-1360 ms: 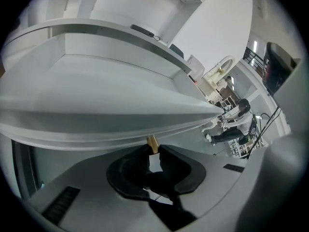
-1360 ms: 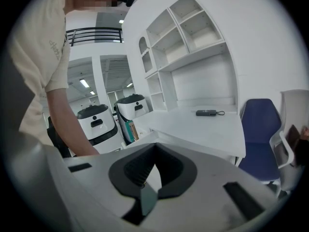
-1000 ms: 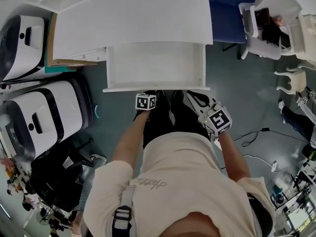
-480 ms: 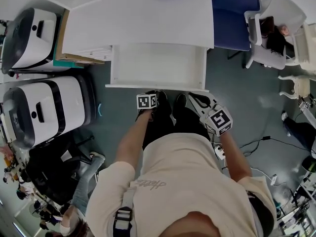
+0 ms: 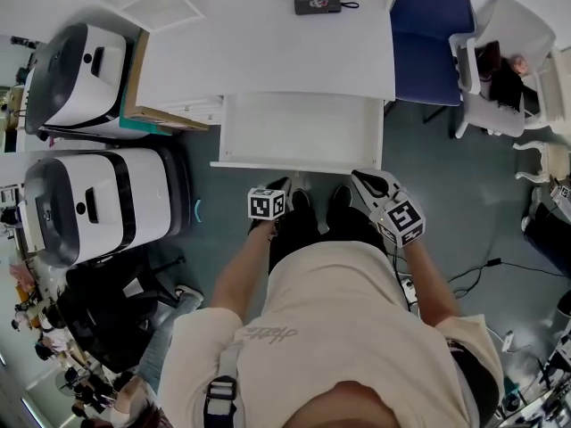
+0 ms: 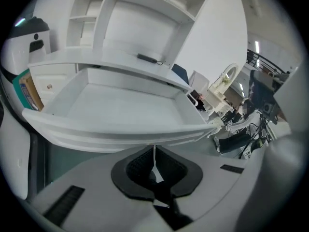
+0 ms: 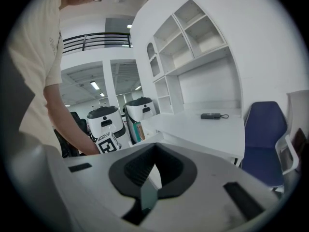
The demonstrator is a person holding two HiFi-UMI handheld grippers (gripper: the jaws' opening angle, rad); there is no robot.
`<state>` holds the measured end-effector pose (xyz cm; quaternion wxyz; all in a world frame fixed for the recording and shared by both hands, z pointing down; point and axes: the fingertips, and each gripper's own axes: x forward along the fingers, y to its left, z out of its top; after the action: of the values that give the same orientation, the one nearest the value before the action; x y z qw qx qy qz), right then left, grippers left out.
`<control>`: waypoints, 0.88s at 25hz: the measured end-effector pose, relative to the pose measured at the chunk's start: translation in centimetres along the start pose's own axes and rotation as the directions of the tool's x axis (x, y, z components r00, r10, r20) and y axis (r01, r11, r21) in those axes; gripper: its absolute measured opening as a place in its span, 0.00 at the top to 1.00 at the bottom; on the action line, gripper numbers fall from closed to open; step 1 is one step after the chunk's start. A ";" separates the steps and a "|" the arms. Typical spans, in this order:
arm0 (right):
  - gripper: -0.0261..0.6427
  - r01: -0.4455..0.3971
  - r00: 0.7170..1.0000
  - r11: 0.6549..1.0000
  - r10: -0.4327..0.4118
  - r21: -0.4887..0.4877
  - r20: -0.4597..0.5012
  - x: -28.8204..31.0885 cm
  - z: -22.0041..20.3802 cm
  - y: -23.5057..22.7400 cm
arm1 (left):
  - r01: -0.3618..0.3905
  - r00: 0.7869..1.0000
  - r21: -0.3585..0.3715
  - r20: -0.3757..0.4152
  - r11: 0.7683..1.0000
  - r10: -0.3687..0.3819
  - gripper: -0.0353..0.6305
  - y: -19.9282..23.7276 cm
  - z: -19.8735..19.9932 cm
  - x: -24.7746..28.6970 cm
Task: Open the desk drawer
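**Head view, looking down.** The desk drawer (image 5: pixel 294 164) stands pulled well out from under the white desk (image 5: pixel 268 56), its front edge towards the person; the left gripper (image 5: pixel 279 187) hangs just short of that edge, not touching it; its jaws have just been closing and meet with nothing between them; the right gripper (image 5: pixel 364 179), near the drawer's right corner, is likewise clenched and empty; 1 dark device (image 5: pixel 318 5) lies on the desk top; 1 blue chair (image 5: pixel 430 25) stands to the right.

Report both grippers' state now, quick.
Left gripper: shut, jaws have just been closing, nothing between them.
Right gripper: shut, empty.
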<state>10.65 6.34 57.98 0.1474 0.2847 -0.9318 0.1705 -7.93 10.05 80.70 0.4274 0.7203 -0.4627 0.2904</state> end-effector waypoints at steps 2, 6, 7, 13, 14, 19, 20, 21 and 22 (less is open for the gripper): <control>0.97 0.025 0.999 1.000 -0.025 0.018 0.032 -0.1 1.0 0.1 | 0.010 1.000 0.027 0.024 1.000 -0.010 0.93 -0.4 0.8 -1.4; 0.97 0.073 0.994 0.997 -0.075 0.037 0.075 0.0 3.2 0.5 | 0.024 0.997 0.152 0.073 0.988 -0.036 0.94 -1.4 3.9 -4.8; 0.97 0.081 0.993 0.996 -0.084 0.034 0.084 0.1 3.8 0.7 | 0.027 0.995 0.180 0.086 0.983 -0.043 0.94 -1.6 4.8 -5.7; 0.97 0.071 0.985 0.997 -0.076 0.039 0.153 0.0 7.4 1.7 | 0.046 0.965 0.186 0.247 0.981 -0.092 0.94 -3.0 12.0 -11.6; 0.97 0.077 0.984 0.997 -0.081 0.031 0.156 -0.2 7.9 1.8 | 0.052 0.953 0.165 0.288 0.985 -0.099 0.94 -3.4 13.6 -12.8; 0.97 0.135 0.975 0.991 -0.132 -0.006 0.177 -0.5 10.9 1.6 | 0.072 0.893 0.192 0.425 0.979 -0.149 0.94 -6.0 20.5 -17.8; 0.97 0.147 0.974 0.989 -0.143 -0.009 0.178 -0.5 11.4 1.5 | 0.070 0.883 0.205 0.443 0.976 -0.156 0.94 -6.4 21.7 -18.5; 0.97 0.155 0.972 0.988 -0.151 -0.012 0.178 -0.4 12.0 1.4 | 0.064 0.873 0.218 0.460 0.974 -0.161 0.94 -6.8 22.8 -19.2; 0.97 0.162 0.971 0.987 -0.157 -0.015 0.179 -0.3 12.6 1.3 | 0.056 0.864 0.233 0.476 0.971 -0.164 0.94 -7.2 23.9 -19.9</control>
<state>7.89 2.49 46.27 0.0813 0.3703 -0.9177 0.1184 -8.88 -1.24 50.87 0.2326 0.8370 -0.4806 0.1200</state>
